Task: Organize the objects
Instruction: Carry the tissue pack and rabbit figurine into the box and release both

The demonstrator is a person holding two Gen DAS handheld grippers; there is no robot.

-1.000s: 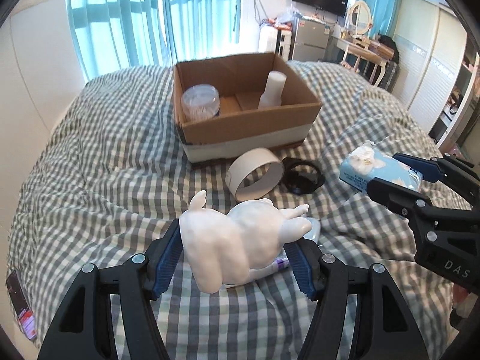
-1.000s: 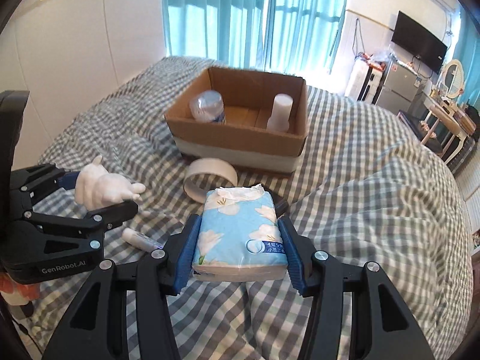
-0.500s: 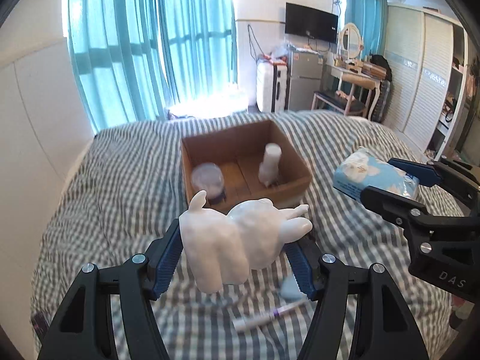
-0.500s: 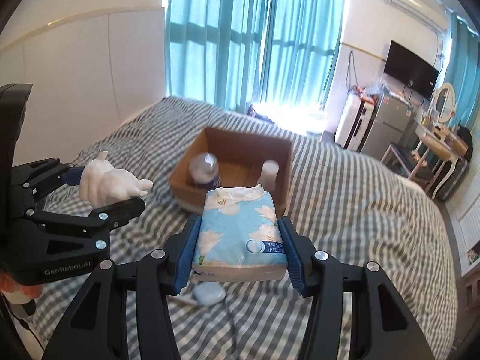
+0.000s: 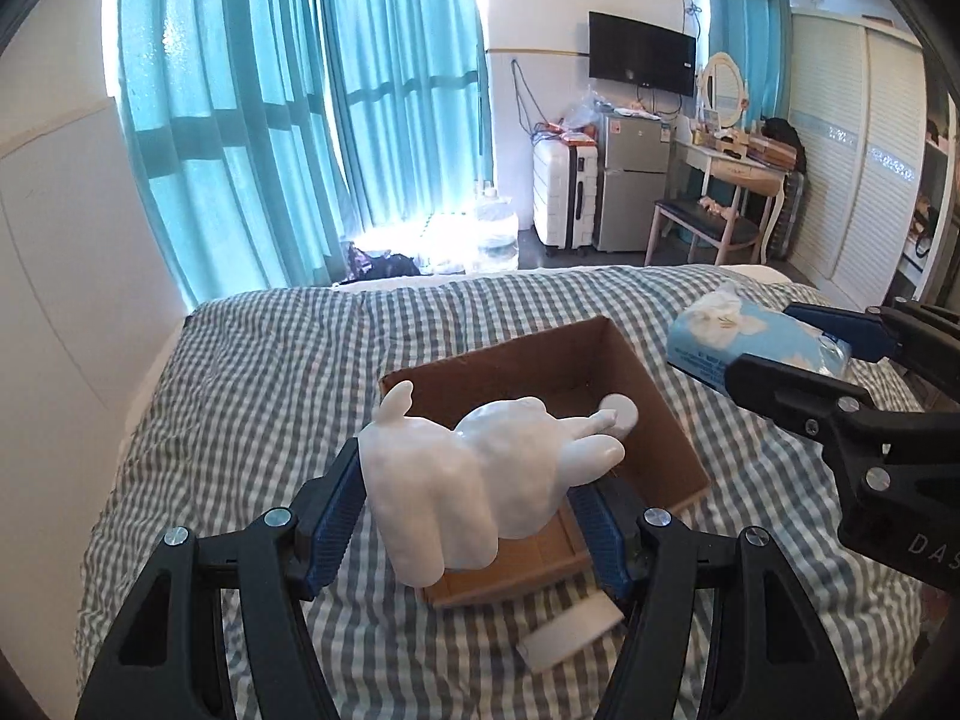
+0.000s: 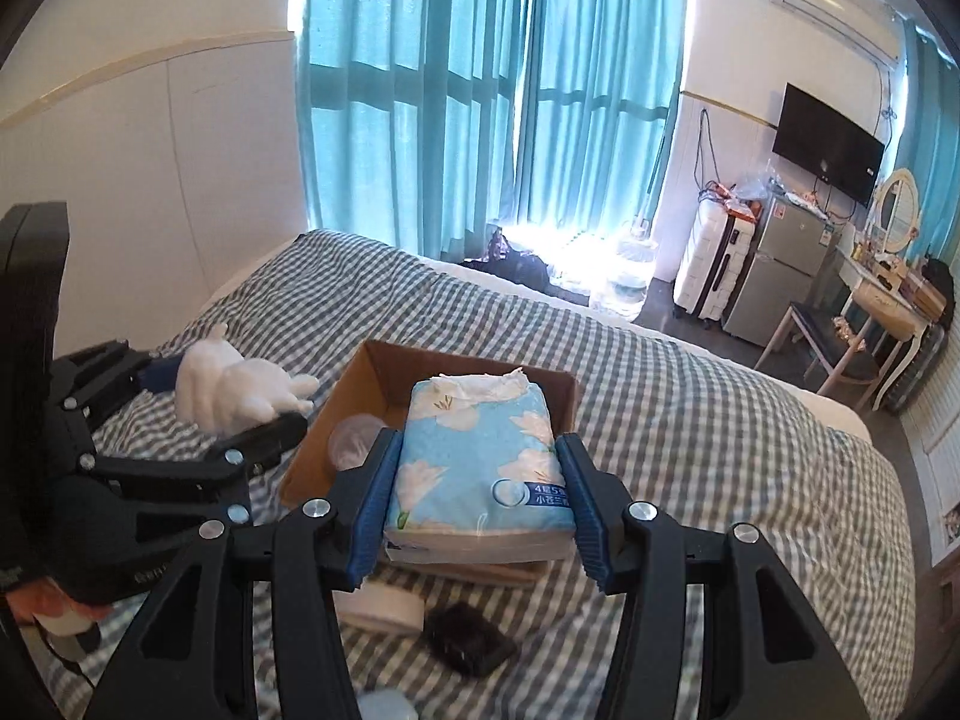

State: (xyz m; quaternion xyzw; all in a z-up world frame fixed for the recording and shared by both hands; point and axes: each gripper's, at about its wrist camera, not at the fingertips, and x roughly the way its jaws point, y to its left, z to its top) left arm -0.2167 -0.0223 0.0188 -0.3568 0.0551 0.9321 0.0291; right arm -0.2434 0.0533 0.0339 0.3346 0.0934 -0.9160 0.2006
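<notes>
A: Left gripper (image 5: 474, 516) first. We are clamping the white rabbit figure (image 5: 480, 474) between the blue pads (image 5: 336, 516); both pads are pressing its sides, and it is lying sideways with its ears pointing off to our right.

B: And the box?

A: The cardboard box (image 5: 660, 420) is sitting on the checked bedspread (image 5: 252, 396) directly ahead of and below the fingers. The figure is hanging over the box's near-left part, clear of the cardboard. A white bottle cap (image 5: 621, 411) is showing inside, just past the rabbit's ears.

B: Right gripper (image 6: 474, 510): we are squeezing the blue tissue pack (image 6: 480, 462) flat between its pads, torn white end facing away from us. The pack is held in the air over the near half of the box (image 6: 360, 384).

A: Anything else inside from your side?

B: A clear round container (image 6: 354, 444) is lying in the box's left part, just ahead of our left finger. Below our fingers, on the bedspread (image 6: 690, 420) just short of the box, a white tape roll (image 6: 378, 606) and a black object (image 6: 468, 639) are resting side by side. We cannot tell what the black one is.

A: The roll (image 5: 570, 630) is showing under our right finger too.
</notes>
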